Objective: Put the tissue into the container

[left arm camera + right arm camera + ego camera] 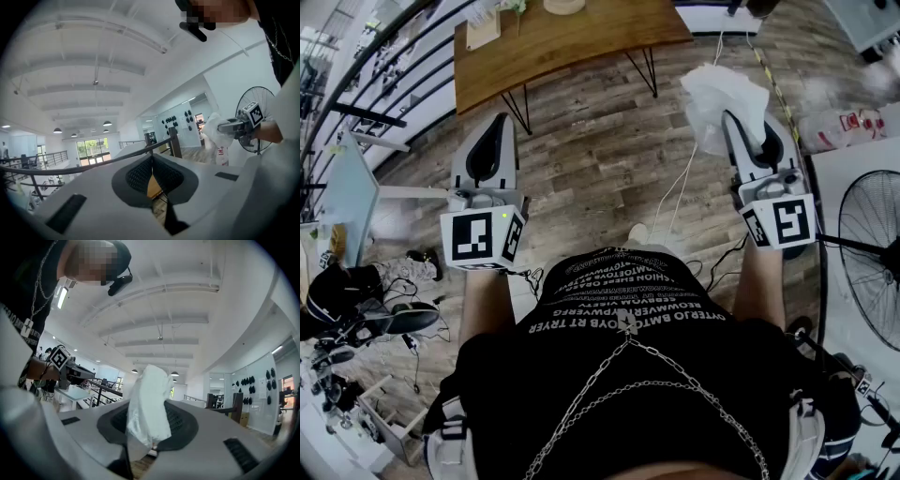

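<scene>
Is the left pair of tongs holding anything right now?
No, the left tongs are closed against each other in the left gripper view, with nothing between them.

Black shirt (581,403) — white lettering, chain (670,361); grey left gripper (495,127), right gripper (739,127) — marker cubes (478,239).

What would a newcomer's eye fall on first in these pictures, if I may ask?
Most likely the crumpled white tissue, pinched in the right gripper at the head view's upper right, bright against the wooden floor. Next comes the left gripper, shut and empty at the left, with a wooden table beyond both.
</scene>
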